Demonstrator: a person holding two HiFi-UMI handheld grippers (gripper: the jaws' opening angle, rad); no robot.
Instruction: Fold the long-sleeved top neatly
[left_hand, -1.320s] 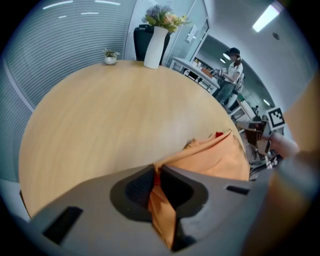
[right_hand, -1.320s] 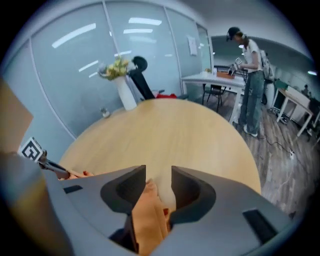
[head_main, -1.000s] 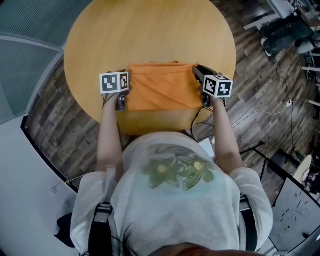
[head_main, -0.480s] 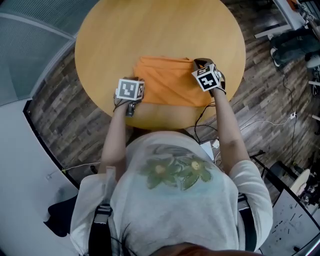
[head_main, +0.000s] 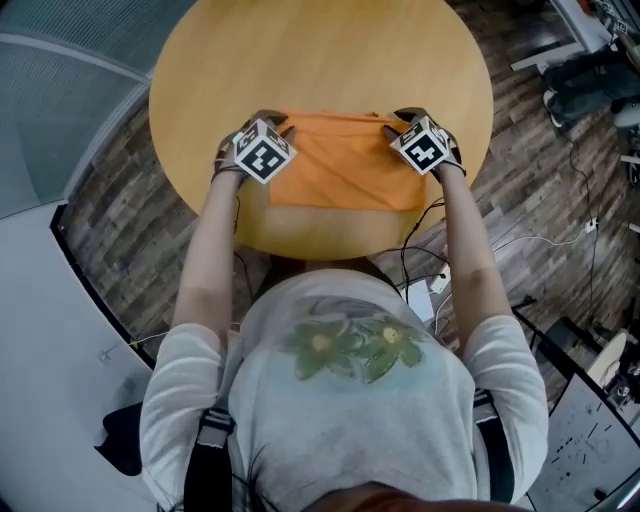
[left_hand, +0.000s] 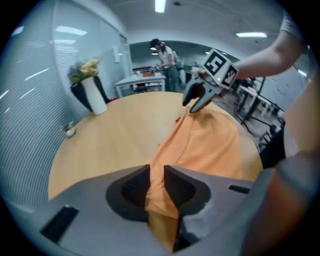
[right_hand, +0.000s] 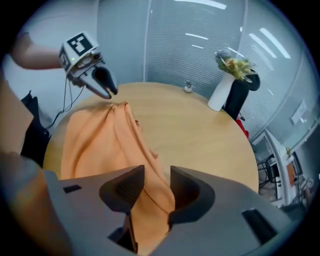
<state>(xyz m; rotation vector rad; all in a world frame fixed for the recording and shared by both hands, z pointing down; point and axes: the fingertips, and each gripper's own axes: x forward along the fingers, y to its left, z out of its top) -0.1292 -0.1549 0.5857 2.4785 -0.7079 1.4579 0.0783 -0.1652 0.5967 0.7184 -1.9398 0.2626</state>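
Observation:
The orange long-sleeved top (head_main: 345, 170) lies folded in a rectangle on the round wooden table (head_main: 320, 60), near its front edge. My left gripper (head_main: 258, 125) is at the top's far left corner, shut on a fold of orange fabric (left_hand: 170, 150) that runs up between its jaws (left_hand: 156, 172). My right gripper (head_main: 405, 118) is at the far right corner. Its jaws (right_hand: 157, 175) are opening, and a ridge of the fabric (right_hand: 125, 130) still passes loosely through the gap. Each gripper appears in the other's view: the right gripper (left_hand: 197, 102) and the left gripper (right_hand: 105, 87).
A black and white vase with flowers (right_hand: 225, 85) stands on the far side of the table, with a small object (right_hand: 187, 87) beside it. Desks and a person (left_hand: 165, 55) are in the background. Cables (head_main: 520, 240) trail on the wooden floor to the right.
Both grippers have moved from the top's sides to its far corners and rolled. The left one swung out past the near left corner on the way. The right jaws now stand wider.

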